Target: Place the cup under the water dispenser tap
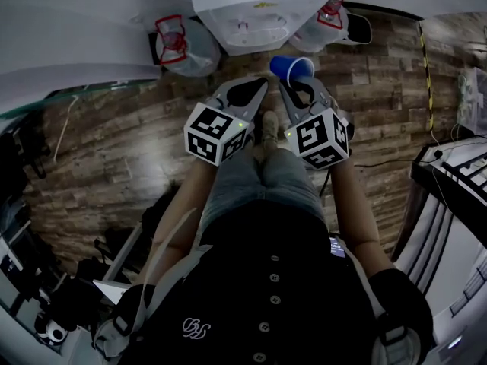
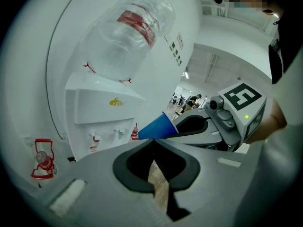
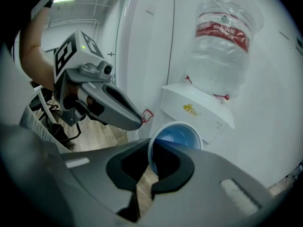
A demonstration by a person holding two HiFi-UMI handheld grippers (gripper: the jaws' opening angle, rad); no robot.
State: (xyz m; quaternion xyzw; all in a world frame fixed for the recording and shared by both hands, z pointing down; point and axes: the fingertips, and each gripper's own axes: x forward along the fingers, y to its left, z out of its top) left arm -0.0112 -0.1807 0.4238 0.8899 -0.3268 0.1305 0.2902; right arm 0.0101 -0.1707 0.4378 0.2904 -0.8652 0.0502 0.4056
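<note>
Blue cup [image 1: 291,68], tipped sideways, held before white water dispenser [image 1: 251,12]

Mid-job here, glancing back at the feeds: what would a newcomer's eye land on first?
The blue cup, pinched by its rim in the right gripper, jaws shut on it, sits centre-top in the head view. Just beyond stands the white water dispenser, a large clear bottle upturned on top.

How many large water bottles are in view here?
3. One bottle stands inverted on the water dispenser; a second bottle sits on the floor left of it in the head view, a third bottle right of it. More may be hidden.
</note>
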